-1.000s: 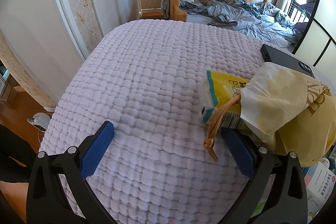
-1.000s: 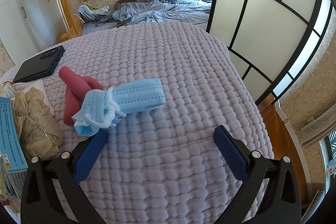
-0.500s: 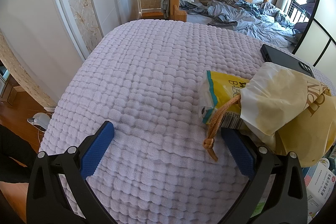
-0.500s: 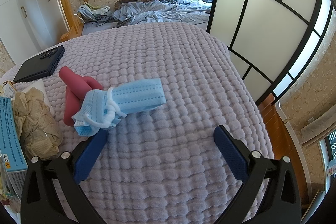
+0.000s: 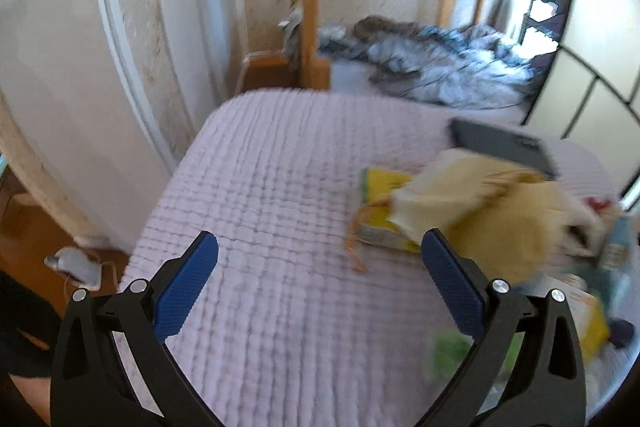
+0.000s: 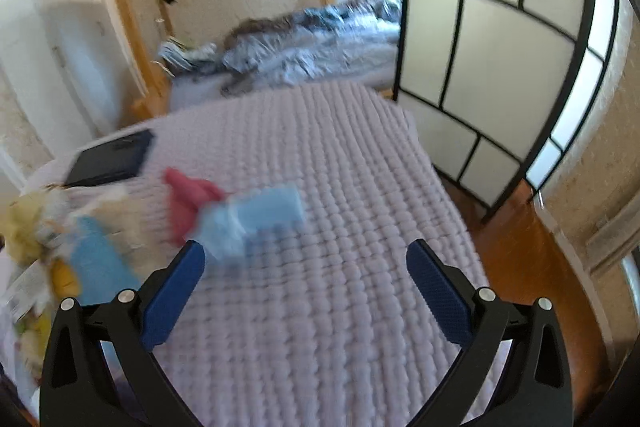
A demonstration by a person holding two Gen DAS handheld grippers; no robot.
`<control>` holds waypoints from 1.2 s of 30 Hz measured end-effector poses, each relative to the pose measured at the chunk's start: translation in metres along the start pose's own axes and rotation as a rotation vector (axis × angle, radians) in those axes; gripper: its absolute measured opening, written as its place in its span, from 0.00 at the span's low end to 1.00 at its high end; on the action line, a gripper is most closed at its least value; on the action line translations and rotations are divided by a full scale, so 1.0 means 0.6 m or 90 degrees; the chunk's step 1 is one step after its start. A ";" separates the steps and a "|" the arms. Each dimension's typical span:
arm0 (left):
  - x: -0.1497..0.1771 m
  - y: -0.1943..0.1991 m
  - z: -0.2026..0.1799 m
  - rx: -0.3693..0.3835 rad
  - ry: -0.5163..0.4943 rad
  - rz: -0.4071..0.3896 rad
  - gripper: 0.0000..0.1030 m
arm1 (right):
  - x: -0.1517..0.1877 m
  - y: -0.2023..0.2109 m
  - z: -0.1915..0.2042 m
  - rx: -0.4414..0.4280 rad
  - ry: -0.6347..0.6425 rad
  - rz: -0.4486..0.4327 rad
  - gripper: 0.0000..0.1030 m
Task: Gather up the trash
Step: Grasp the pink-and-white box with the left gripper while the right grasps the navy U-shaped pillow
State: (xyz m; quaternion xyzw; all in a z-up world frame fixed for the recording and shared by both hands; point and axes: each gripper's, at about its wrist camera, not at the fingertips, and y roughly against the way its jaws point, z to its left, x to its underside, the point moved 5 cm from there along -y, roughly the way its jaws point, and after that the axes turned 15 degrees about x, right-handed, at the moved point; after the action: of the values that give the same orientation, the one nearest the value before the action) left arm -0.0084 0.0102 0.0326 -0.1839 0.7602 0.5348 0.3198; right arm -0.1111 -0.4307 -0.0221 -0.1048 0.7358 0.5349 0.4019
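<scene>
Jaws: both grippers stand wide open and hold nothing; the left gripper (image 5: 318, 263) and the right gripper (image 6: 306, 273) each show blue textured pads on black arms.
Left gripper position: above the lilac waffle-textured bedspread (image 5: 280, 195), its right pad just beside the heap of trash.
Trash heap, left view: a crumpled pale yellow paper bag (image 5: 480, 211) lies on top of a flat yellow snack packet (image 5: 384, 187), and a tan cord (image 5: 356, 239) trails from under it onto the cover.
More litter: a small green scrap (image 5: 448, 347) lies near the right pad, too blurred to identify.
Right gripper position: over the same bedspread (image 6: 340, 187), with the left pad touching or just in front of the mask; blur hides which.
Trash, right view: a rolled light blue face mask (image 6: 256, 219) rests against a red tube-shaped item (image 6: 188, 195); a blue carton (image 6: 96, 263) and crumpled paper lie to the left.
Other item: a flat black case (image 6: 112, 159) sits farther back on the cover.
Background: an unmade bed with grey-blue bedding (image 6: 312, 55).
</scene>
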 end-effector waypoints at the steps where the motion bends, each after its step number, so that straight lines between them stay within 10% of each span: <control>1: 0.002 0.023 -0.011 0.019 -0.010 -0.004 0.99 | 0.004 0.016 0.001 -0.004 0.010 -0.007 0.96; 15: 0.157 0.115 -0.161 0.191 -0.098 0.100 0.99 | 0.135 0.105 0.078 -0.124 -0.024 0.082 0.96; 29: 0.237 0.068 -0.213 0.117 -0.187 0.133 0.99 | 0.182 0.073 0.118 -0.120 -0.036 0.133 0.85; 36: 0.244 0.075 -0.216 0.126 -0.202 0.127 0.82 | 0.175 0.079 0.117 -0.136 -0.031 0.127 0.78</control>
State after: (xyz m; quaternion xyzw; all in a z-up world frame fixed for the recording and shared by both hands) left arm -0.1805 -0.0849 -0.0073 0.0113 0.7634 0.5092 0.3973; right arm -0.1740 -0.3215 -0.0697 -0.0604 0.6715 0.6496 0.3514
